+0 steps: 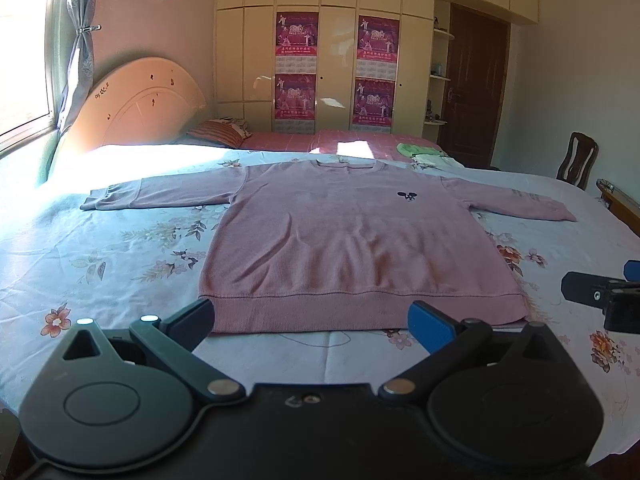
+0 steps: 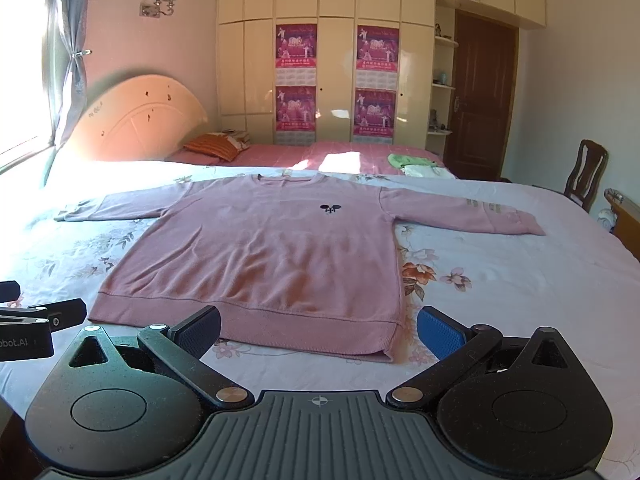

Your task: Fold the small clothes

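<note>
Pale blue cotton printed with pink and orange flowers covers the wide bed (image 1: 120, 248), and sunlight washes its far left part white. Beyond it a tall cream wardrobe (image 1: 332, 40) fills the back wall, hung with four magenta posters (image 1: 297, 34), with a dark brown wooden door (image 1: 472, 88) to its right and a curved peach headboard (image 1: 140, 104) to its left. The long-sleeved pink knit sweater (image 2: 264, 248) lies flat and face up on the sheet, unfolded, neckline away from the cameras, both sleeves stretched out sideways and its ribbed hem nearest the grippers; a small dark embroidered emblem (image 2: 330, 209) sits on the chest. A dark wooden chair (image 2: 586, 172) stands past the bed's right edge. Behind the sweater, on a pink checked cover, rest a striped orange pillow (image 2: 212, 146) and a small green and white bundle of cloth (image 2: 416, 164), whose make-up I cannot tell at this range. The black left gripper (image 1: 310, 322) hovers just short of the hem's left half, its fingers spread wide and holding nothing; one pad is black, the other blue. The black right gripper (image 2: 318, 330) sits likewise before the hem's right corner, fingers wide apart and empty, apparently not touching the fabric.
</note>
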Tool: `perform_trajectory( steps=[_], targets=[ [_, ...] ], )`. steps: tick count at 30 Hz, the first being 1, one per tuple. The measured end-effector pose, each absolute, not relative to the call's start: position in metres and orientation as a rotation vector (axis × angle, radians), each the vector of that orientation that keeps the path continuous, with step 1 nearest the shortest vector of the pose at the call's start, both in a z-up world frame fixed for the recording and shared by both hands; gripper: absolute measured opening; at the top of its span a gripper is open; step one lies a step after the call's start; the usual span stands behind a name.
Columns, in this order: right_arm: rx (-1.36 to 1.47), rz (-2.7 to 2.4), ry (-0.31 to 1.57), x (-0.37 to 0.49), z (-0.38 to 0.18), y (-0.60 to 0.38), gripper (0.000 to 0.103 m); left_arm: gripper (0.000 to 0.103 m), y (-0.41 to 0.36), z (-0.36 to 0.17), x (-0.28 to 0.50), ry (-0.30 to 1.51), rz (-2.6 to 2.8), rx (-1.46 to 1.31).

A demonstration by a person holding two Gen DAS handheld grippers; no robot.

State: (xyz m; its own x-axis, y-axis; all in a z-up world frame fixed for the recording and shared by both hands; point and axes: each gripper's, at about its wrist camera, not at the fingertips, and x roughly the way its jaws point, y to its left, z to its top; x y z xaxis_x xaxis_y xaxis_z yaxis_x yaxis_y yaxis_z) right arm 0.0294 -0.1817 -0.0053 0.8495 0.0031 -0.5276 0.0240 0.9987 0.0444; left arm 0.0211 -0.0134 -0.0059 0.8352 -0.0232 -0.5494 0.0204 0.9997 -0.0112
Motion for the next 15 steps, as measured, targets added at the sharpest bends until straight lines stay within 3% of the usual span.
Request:
perform_trajectory(
  steps=[15],
  targets=[
    [0.060,-0.038,0.555,0.086,-0.015,-0.194,0.103,0.103,-0.012,-0.018,0.078,0.621,-0.053,-0.056]
  ],
)
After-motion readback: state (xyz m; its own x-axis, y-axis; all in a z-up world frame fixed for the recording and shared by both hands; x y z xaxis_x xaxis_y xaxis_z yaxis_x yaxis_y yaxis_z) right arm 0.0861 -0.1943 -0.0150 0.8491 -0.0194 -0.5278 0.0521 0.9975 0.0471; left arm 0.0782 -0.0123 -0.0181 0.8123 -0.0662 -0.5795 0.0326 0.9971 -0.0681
